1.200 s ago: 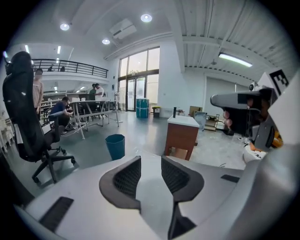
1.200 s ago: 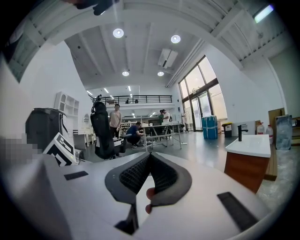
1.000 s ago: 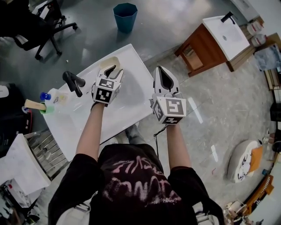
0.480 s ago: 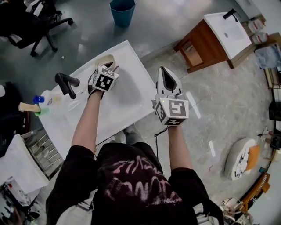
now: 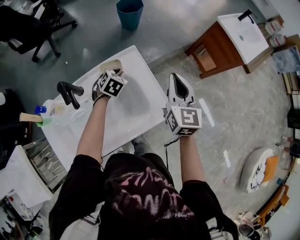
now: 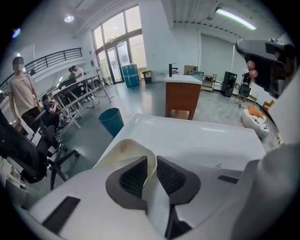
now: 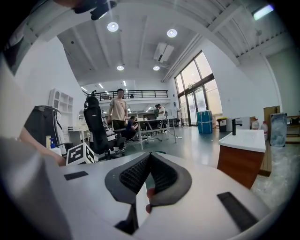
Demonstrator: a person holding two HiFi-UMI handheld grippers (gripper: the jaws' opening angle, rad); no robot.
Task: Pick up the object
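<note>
A thin, curled cream-coloured sheet (image 5: 110, 64) (image 6: 125, 149) lies at the far edge of the white ceramic basin top (image 5: 140, 101) (image 6: 201, 140), nearer its far right corner than its far left one. The left gripper (image 5: 112, 71) (image 6: 151, 161) reaches over the basin to that edge. Its jaws are closing, and in the left gripper view the upturned rim of the cream sheet stands in the narrow gap between the two dark ribbed pads (image 6: 133, 176), which lie against it on either side. Whether the sheet has left the surface cannot be told. A black faucet (image 5: 69, 91) stands on the same far edge, toward the far left corner, well apart from the sheet. The right gripper (image 5: 174, 77) (image 7: 149, 157) is held off the right edge of the basin top, over the grey floor, touching nothing. Its jaws are pressed together at the tips with nothing between them. On the floor beyond the far edge stands a teal waste bin (image 5: 129, 13) (image 6: 111, 121), and farther right is a brown wooden cabinet with a white top (image 5: 220, 47) (image 6: 183, 96) (image 7: 241, 145).
</note>
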